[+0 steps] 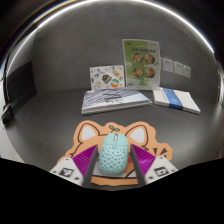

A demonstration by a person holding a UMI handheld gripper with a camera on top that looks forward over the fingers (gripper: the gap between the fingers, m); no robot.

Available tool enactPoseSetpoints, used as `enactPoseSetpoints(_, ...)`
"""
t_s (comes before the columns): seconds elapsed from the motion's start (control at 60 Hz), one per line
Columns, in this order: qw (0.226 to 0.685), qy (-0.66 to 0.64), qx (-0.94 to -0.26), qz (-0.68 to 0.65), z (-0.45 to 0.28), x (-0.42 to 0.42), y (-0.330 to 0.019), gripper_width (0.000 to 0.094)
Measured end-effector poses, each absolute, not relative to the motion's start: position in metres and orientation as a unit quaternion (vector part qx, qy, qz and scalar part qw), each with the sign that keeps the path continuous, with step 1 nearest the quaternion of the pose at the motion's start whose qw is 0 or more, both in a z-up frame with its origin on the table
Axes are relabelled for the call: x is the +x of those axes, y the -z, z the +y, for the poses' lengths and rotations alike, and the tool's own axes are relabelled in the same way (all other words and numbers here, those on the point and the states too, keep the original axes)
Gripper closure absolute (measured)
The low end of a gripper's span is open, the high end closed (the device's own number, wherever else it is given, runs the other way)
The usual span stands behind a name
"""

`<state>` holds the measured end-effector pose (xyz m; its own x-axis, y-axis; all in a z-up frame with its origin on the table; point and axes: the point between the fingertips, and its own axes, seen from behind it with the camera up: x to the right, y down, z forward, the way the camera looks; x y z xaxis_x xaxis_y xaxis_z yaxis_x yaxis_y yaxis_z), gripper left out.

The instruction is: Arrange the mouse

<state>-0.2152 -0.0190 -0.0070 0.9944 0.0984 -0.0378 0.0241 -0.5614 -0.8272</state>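
Surface (45, 125): grey, wide, running back to a wall; it carries everything here.
Wall: far side, with a row of sockets (176, 67) at the right.
Card (141, 64): upright printed card, far, right of centre, leaning at the wall.
Booklets (110, 98): a stack lying flat, far and a little left of centre; a smaller printed card stands just behind it.
Box (178, 97): flat, white and blue, far right, beside the booklets.
Mat (100, 133): orange and cream, cat-shaped, near, lying flat under the mouse.
Mouse (113, 156): pale mint with small dots, resting on the mat, right between the two fingers; its long axis runs near to far, in line with the jaws.
Gripper (113, 163): one finger at each flank of the mouse.
Jaws: closed in on the mouse from left and right, the pads (86, 160) seemingly touching both sides, so a pinch on the mouse rather than a spread stance.
Key relation: the mouse lies dead centre in the jaws, not ahead of them, gripped across its short width.
Step, as a judgement: the mouse seems held and ready to be lifted or slid to its proper spot on the mat.
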Motion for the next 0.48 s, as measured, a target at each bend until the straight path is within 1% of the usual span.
enactPoseSetpoints(0.083,0.466,-0.018,-0.883,-0.052,-0.024,-0.209,0.0,0.0096)
enactPoseSetpoints(0.1,0.468,-0.018,-0.881,-0.059,-0.025,-0.209,-0.003,0.0115)
enactPoseSetpoints(0.167,0.478,-0.032,-0.875,-0.074,-0.032,-0.209,-0.017,0.0083)
enactPoseSetpoints(0.3,0.5,-0.089,-0.857,-0.091,-0.058,-0.203,-0.055,0.0091)
enactPoseSetpoints(0.483,0.496,-0.116,-0.855,-0.097,-0.11,-0.17,-0.084,0.009)
